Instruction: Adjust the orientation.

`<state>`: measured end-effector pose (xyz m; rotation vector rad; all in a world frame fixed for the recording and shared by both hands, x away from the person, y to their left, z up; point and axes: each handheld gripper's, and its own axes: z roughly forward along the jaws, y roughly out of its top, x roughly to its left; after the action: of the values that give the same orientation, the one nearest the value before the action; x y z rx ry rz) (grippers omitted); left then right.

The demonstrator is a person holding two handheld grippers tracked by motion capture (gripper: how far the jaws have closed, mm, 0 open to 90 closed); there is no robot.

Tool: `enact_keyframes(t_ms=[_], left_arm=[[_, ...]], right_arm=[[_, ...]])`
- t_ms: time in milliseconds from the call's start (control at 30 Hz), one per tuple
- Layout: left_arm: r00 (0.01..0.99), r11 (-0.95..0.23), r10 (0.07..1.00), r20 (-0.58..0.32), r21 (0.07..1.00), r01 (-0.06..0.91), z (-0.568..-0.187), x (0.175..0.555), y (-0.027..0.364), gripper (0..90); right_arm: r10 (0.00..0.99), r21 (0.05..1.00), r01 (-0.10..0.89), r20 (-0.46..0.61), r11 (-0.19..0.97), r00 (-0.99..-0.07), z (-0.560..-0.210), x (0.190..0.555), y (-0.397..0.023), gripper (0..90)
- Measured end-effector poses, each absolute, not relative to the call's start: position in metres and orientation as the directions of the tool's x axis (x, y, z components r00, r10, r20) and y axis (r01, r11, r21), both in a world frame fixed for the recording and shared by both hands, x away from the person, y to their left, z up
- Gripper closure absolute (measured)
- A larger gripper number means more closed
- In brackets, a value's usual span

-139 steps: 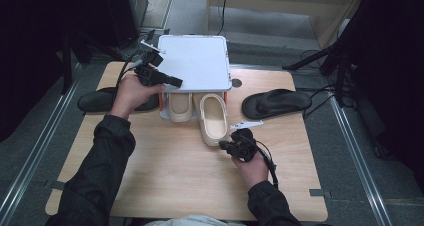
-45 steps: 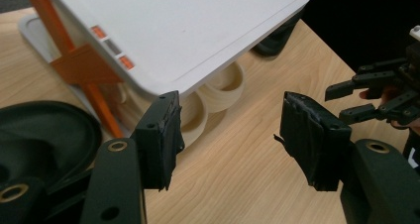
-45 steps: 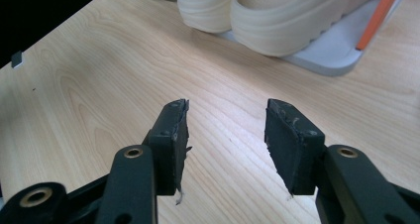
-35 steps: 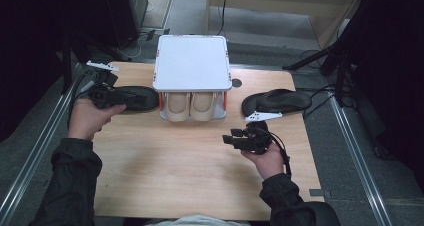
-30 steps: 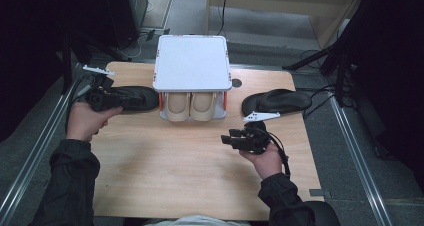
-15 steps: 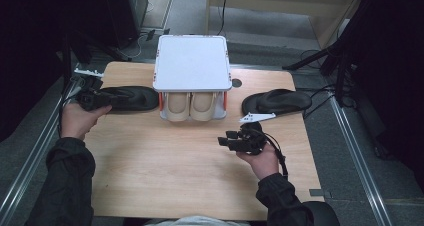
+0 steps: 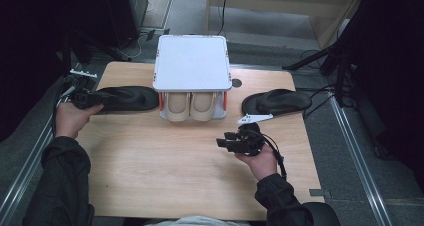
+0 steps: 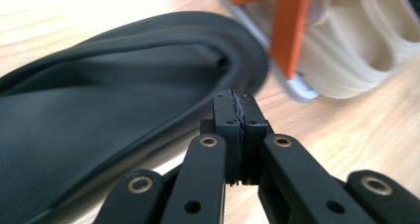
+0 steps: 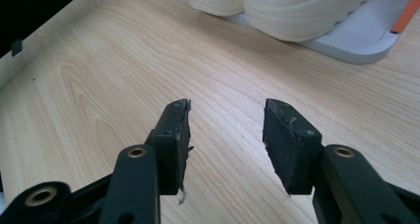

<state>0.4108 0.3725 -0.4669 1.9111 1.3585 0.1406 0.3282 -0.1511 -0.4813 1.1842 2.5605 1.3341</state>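
Two black slippers flank the white shoe rack point(image 7: 190, 62), and since the earlier frame my left gripper point(image 7: 81, 99) has slid toward the left edge of the frame, off the rack to the end of the left black slipper point(image 7: 125, 98). Its jaws are pressed together, nothing between them, beside that slipper's rim. The slipper lies flat at centre left, smooth, dark, with a raised edge. My right gripper point(image 7: 228, 142) sits lower right of centre, jaws spread over bare wooden table point(image 7: 150, 171). Cream shoes point(image 7: 191, 106) now sit tucked under the rack.
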Motion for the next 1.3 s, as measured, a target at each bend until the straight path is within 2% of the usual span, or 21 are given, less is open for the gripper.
enact_keyframes(t_ms=[167,500,800,1300], left_arm=[[0.388,-0.090,0.851,-0.354,0.629,0.772,-0.477,0.418,0.389,90.0],[0.312,-0.033,0.884,-0.349,0.619,0.785,-0.495,0.428,0.414,90.0],[0.296,-0.029,0.882,-0.366,0.586,0.810,-0.505,0.433,0.413,90.0],[0.291,-0.056,0.895,-0.340,0.561,0.826,-0.505,0.407,0.394,90.0]], right_arm=[[0.638,0.708,0.615,0.302,0.347,-0.708,-0.483,0.324,-0.152,54.2],[0.655,0.705,0.628,0.310,0.328,-0.690,-0.485,0.317,-0.160,54.7],[0.676,0.707,0.637,0.308,0.308,-0.669,-0.485,0.315,-0.168,54.9],[0.675,0.708,0.635,0.308,0.309,-0.671,-0.485,0.317,-0.170,55.2]])
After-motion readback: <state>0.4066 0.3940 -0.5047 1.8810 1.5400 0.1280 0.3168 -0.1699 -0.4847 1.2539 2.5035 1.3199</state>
